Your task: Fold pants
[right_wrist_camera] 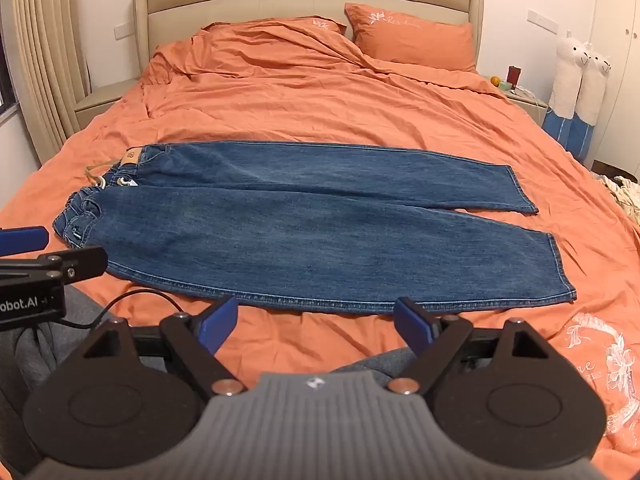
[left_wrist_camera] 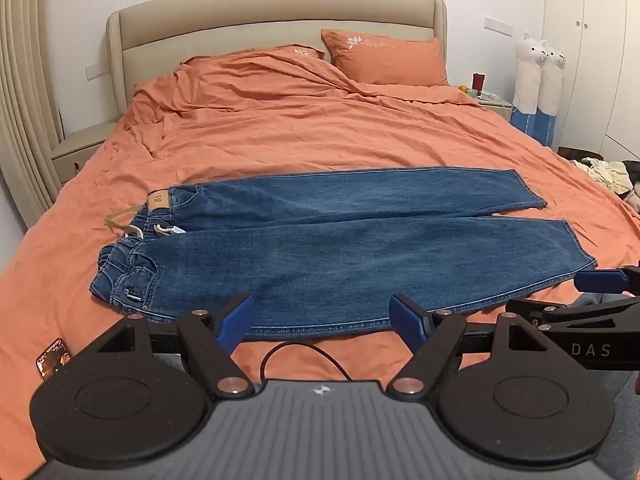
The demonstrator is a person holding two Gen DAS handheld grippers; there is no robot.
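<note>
A pair of blue jeans lies flat across the orange bed, waistband to the left, both legs stretched to the right; it also shows in the right wrist view. My left gripper is open and empty, hovering just short of the near leg's lower edge. My right gripper is open and empty, also just short of that edge, nearer the cuff. Each gripper shows at the edge of the other's view: the right one, the left one.
The orange duvet covers the bed, with pillows at the headboard. A phone lies near the left front. A black cable loops in front. Nightstands flank the bed; plush toys and clothes are at right.
</note>
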